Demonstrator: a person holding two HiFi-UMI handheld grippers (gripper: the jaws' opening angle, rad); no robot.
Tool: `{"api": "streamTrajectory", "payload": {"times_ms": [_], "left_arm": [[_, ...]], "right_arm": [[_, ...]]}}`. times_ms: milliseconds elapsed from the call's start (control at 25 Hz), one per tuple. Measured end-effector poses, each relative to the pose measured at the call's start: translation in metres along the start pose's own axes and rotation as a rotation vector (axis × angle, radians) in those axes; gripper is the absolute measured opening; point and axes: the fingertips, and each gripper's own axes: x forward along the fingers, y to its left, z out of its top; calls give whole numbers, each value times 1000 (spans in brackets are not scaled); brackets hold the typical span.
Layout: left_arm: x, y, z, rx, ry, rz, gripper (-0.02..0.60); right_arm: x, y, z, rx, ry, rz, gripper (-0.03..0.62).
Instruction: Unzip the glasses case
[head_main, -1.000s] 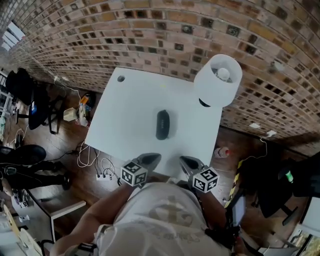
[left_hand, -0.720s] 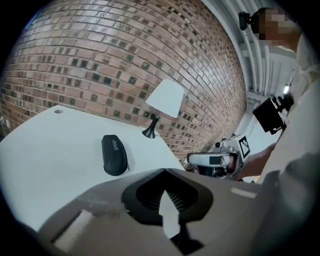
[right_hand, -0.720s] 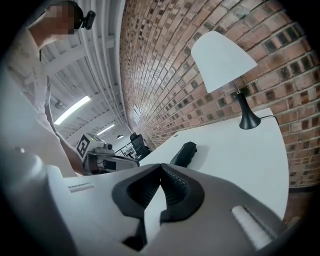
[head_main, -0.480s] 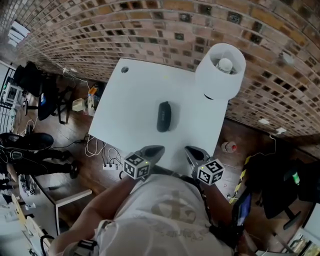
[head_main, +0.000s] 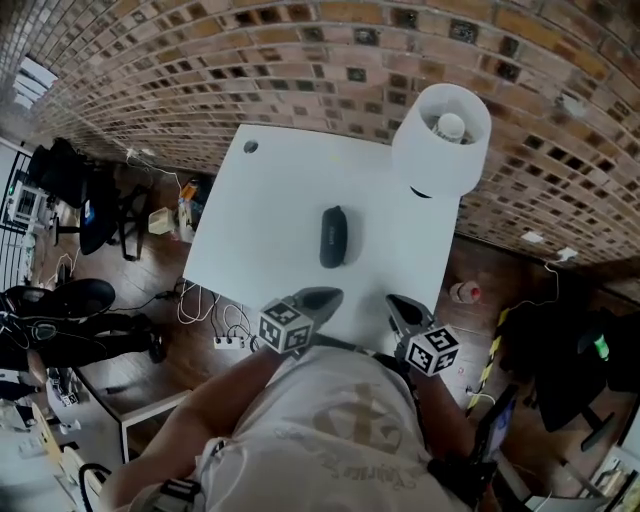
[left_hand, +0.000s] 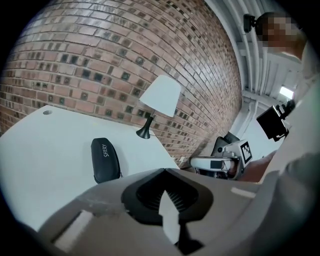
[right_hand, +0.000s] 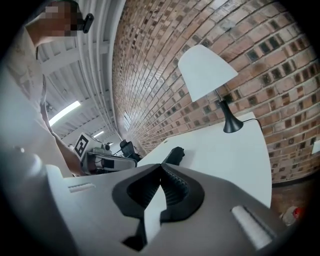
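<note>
Left gripper (head_main: 328, 294) and right gripper (head_main: 398, 301) crept forward, fingers (left_hand: 147, 192) short of glasses case (head_main: 333, 236).

The premises present as an office-type workroom rather than a dwelling. A red-brown brick wall (head_main: 200, 60) spans the top of the head view. At centre, a white rectangular table (head_main: 260, 230) stands against it on a dark wooden plank floor (head_main: 150, 265) and bears a white-shaded lamp on a black stem (head_main: 425, 165). Black swivel office chairs (head_main: 60, 175) crowd the left edge. A white power strip with loose cables (head_main: 228, 342) lies on the floor by the table's lower-left corner. A long ceiling strip light (right_hand: 65, 113) shows at the left of the right gripper view.
</note>
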Motion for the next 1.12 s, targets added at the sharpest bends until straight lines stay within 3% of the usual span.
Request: {"api": "streamTrajectory", "payload": {"times_ms": [520, 880, 1120], "left_arm": [[-8, 49, 8, -125, -34, -19, 6], [-11, 88, 16, -200, -41, 33, 6], [-10, 128, 21, -292, -55, 101, 6]], "right_arm": [[36, 11, 8, -17, 2, -51, 8], [52, 19, 9, -7, -4, -82, 8], [53, 15, 8, 17, -25, -106, 8]]}}
